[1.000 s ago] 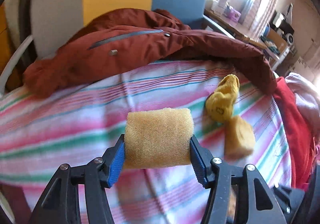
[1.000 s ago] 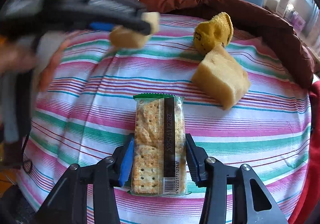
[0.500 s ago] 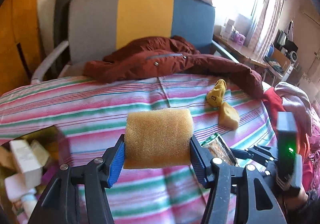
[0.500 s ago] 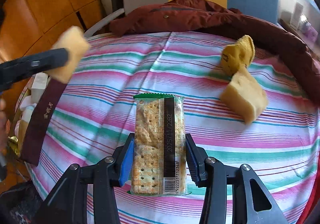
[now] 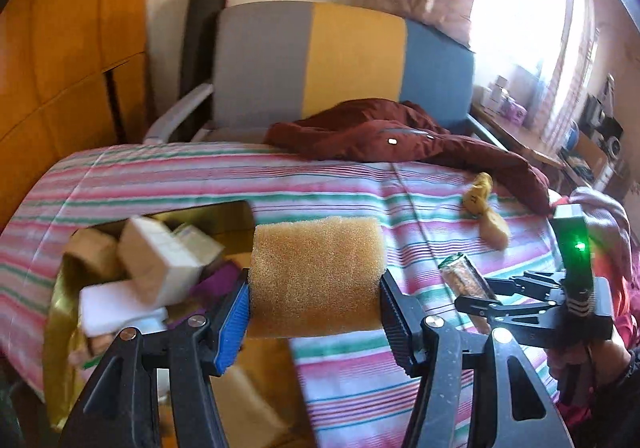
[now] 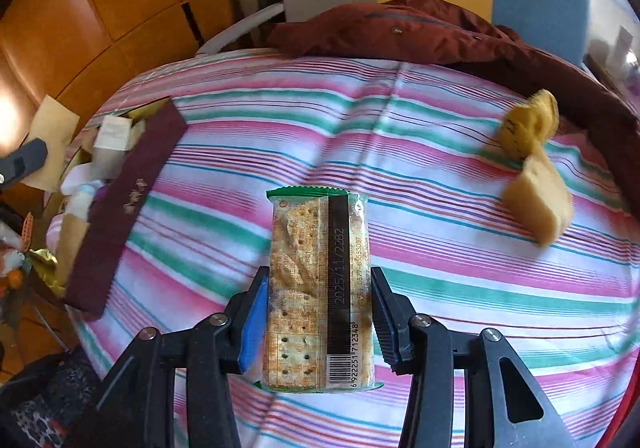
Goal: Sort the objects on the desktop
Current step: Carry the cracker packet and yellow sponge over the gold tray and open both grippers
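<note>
While the left gripper [image 5: 314,312] holds a tan foam sponge [image 5: 316,278] squeezed crosswise between its two pads, about half spread, the sponge hangs in the air just beside and above an open gold-lined box [image 5: 60,312] at the left edge of the striped tablecloth [image 5: 160,183]. The box is already heaped with small cartons, so the sponge, being light and springy, could bounce off the pile or roll over the rim to the floor if let go from too high or too far to the side. The right gripper [image 6: 318,318] is closed fairly narrowly on the long sides of a cracker packet [image 6: 318,288], which is held above the middle of the cloth, well apart from the box. Its smooth wrapper could slip through the pads if the grip loosens while it is carried. Two hands heading for the same box could also knock into each other. By count: two grippers, one held sponge, one cracker packet, and two things not yet sorted on the far right of the cloth, a second foam block [image 6: 540,203] and a yellow sock [image 6: 528,123] touching it. One dark maroon box lid [image 6: 124,207] leans along the box. One rust-red jacket [image 5: 384,137] lies at the back edge.
</note>
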### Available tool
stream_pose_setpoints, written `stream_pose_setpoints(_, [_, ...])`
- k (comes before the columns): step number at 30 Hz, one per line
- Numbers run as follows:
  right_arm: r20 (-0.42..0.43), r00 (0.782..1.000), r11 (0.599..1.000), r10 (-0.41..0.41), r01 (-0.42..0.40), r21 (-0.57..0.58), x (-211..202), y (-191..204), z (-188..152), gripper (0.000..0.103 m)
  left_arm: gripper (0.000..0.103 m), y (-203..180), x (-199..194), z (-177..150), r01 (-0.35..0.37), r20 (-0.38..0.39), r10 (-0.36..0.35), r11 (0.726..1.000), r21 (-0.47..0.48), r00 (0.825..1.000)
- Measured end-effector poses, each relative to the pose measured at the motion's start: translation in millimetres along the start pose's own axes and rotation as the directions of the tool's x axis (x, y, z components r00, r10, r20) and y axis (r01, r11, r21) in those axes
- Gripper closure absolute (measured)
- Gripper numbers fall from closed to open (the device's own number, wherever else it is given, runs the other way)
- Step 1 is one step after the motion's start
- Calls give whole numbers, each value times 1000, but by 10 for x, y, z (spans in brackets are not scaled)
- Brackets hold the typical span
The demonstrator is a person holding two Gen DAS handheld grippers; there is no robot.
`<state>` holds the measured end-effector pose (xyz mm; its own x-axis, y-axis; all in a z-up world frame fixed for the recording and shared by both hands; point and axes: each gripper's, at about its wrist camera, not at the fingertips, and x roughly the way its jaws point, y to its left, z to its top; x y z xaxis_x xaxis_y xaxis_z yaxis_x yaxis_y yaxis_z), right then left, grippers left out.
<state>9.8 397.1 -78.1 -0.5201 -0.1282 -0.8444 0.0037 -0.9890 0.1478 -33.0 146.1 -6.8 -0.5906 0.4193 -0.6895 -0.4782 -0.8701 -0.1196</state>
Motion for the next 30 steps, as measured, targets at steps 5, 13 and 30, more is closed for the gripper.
stream_pose_setpoints(5, [28,997,997,73,-72,-37,-84,451,116,55,43,350,-126,-93,-36,11,36,998,-59,999])
stream_pose_setpoints(13, [50,976,974,212,-206,-96,-127,1257,310,55,43,1038,-383,-318,-104,21,109,978,-182,994])
stream_pose_setpoints(30, [23,949,949,315,-315,10,328,2145,738,54,43,2037,-567,-817,-228,-26,235,902,-368,972])
